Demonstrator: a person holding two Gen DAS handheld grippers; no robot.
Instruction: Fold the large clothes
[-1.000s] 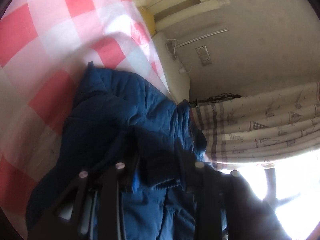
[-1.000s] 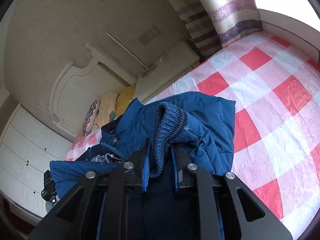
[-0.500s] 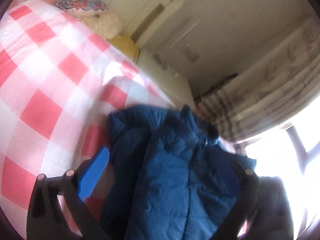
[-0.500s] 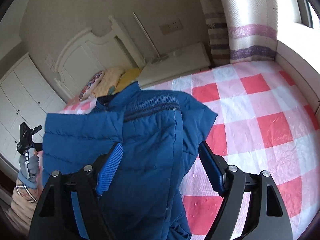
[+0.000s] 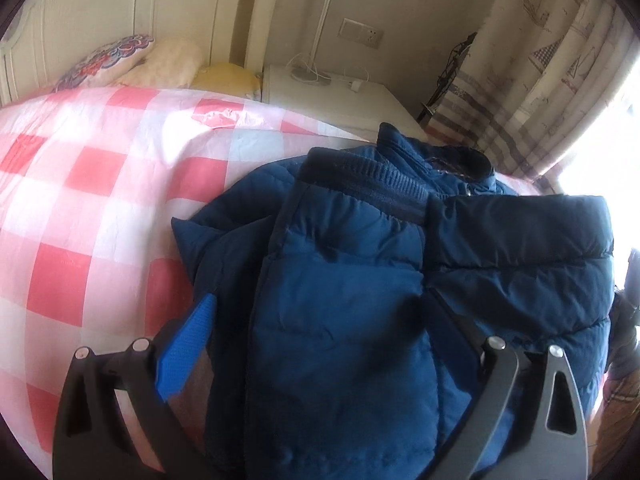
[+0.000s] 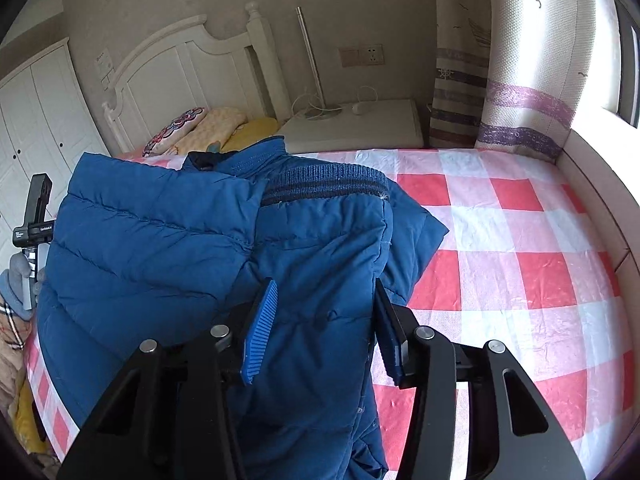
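The blue padded jacket (image 5: pixel 352 280) was found lying in a folded bundle on the red-and-white checked bedspread (image 5: pixel 80 208), its ribbed knit cuff (image 6: pixel 324 188) turned toward the headboard (image 6: pixel 176 68). A second before, both claws had been clamped on the fabric — the right on that knit cuff, the left on a dark fold — and by the half-second mark both had been let go. Now the left gripper (image 5: pixel 320 344) was seen spread wide, its blue-padded finger (image 5: pixel 184 352) to one side of the bundle and the other finger almost hidden at the far side; nothing was held. The right gripper (image 6: pixel 320 328) was likewise parted, though narrowed somewhat since the half-second frame, with its pads (image 6: pixel 260 332) standing to either side of the jacket's near edge; contact with the cloth could not be confirmed.

The release was judged to mean that one fold had been laid down and left to rest. The bundle was still bulky and uneven — one corner stuck out toward the bed's middle — so further folding or flattening was probably needed. A bedside cabinet (image 6: pixel 356 124) and pillows (image 5: pixel 132 64) were seen beyond, well apart from the work.
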